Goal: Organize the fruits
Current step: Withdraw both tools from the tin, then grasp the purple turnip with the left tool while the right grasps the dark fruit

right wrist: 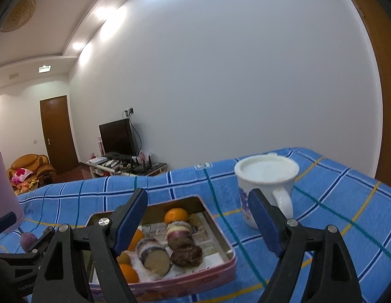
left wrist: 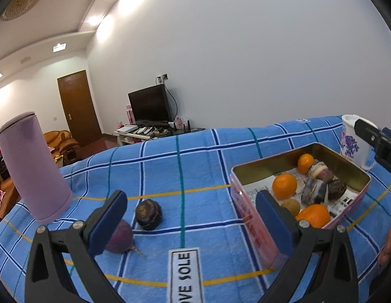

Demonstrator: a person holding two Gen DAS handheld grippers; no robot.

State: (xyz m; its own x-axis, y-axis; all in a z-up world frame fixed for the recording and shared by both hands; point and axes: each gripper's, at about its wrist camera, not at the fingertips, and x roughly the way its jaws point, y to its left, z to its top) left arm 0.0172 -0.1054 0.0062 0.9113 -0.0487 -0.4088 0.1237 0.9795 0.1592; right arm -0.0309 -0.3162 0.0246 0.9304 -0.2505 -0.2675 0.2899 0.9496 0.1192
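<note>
Two fruits lie outside the tin (left wrist: pixel 256 229), a dark round one (left wrist: pixel 148 214) just ahead of my released left claw (left wrist: pixel 190 224), right claw (right wrist: pixel 203 224) empty.

Bright ceiling lights, glare on white wall, strong fisheye curvature, dark corners

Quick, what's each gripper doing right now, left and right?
Left gripper: open, holding nothing, fingers apart above the blue cloth.
Right gripper: open, holding nothing, over the tin.

Tin (left wrist: pixel 256 229) right of two loose fruits (left wrist: pixel 148 214) — mug (right wrist: pixel 266 184) behind it
</note>
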